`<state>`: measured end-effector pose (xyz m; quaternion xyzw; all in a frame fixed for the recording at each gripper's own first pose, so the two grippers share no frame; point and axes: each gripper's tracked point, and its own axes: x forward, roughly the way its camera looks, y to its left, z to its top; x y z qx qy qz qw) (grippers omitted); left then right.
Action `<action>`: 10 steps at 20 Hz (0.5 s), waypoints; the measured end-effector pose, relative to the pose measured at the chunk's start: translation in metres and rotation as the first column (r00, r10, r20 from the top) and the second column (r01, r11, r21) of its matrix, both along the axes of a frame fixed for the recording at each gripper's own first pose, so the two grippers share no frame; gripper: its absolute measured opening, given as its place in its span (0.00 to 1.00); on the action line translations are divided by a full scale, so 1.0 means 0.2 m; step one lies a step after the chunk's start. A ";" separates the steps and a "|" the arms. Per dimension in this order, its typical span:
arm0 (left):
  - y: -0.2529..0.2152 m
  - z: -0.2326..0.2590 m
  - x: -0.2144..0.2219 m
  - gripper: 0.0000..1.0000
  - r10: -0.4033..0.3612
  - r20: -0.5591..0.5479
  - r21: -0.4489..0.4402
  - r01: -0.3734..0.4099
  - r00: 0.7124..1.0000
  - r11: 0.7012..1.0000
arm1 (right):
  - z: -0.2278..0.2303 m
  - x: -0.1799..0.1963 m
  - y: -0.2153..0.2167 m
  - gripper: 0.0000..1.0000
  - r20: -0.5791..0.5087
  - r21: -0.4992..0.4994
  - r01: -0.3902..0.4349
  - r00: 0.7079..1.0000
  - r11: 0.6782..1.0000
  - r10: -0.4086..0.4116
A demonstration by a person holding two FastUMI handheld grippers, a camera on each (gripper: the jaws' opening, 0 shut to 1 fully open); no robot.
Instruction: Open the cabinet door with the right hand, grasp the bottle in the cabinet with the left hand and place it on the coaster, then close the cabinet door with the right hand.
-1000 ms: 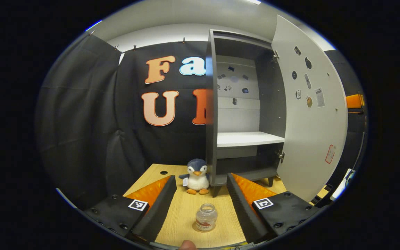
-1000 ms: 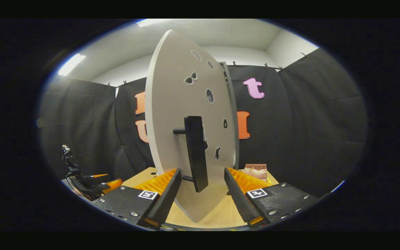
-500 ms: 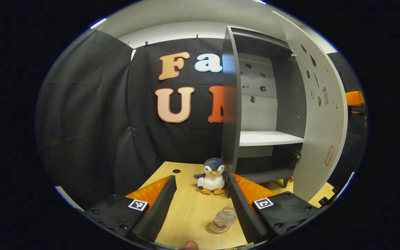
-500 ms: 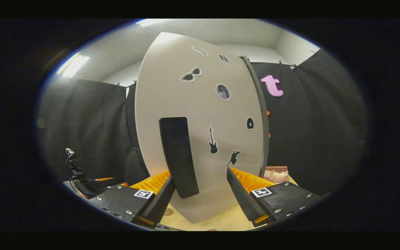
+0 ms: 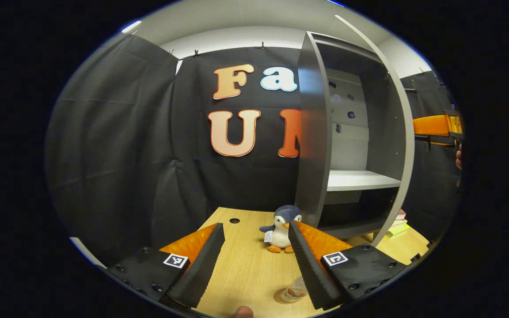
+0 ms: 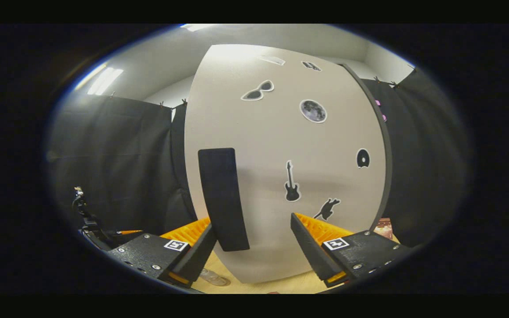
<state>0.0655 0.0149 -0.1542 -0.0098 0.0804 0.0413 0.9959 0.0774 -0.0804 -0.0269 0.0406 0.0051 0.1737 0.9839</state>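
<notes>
Left hand-held gripper point(image 5: 254, 260) spread wide, nothing between its fingers, low over the wooden surface point(image 5: 245, 269). Bottle point(image 5: 292, 292) stands on the surface, partly hidden behind one finger, coaster not clearly visible. Penguin toy point(image 5: 281, 229) sits just beside the cabinet point(image 5: 312, 145). Right hand-held gripper point(image 6: 252, 249) spread, facing the door point(image 6: 281, 176); handle point(image 6: 221, 198) near one finger, not pinched. Door partly open.

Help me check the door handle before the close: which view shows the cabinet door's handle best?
The right gripper view: the dark handle faces the camera on the cabinet door. In the left gripper view the door appears edge-on, handle hidden.
</notes>
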 end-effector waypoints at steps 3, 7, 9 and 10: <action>0.06 0.00 0.06 0.95 0.011 -0.001 -0.008 -0.011 1.000 1.000 | 0.00 0.05 0.06 0.95 -0.005 0.017 -0.002 1.000 1.000 0.002; 0.11 0.00 0.15 0.95 0.016 0.003 -0.015 -0.015 1.000 1.000 | 0.00 0.12 0.14 0.95 0.011 -0.003 0.011 1.000 1.000 -0.011; 0.12 0.00 0.19 0.95 0.015 0.004 -0.026 -0.015 1.000 1.000 | 0.00 0.13 0.18 0.95 0.012 -0.017 0.043 0.999 0.999 -0.043; 0.12 0.00 0.21 0.95 0.015 0.005 -0.029 -0.015 1.000 0.999 | 0.00 0.14 0.21 0.95 0.018 -0.027 0.060 0.998 0.998 -0.059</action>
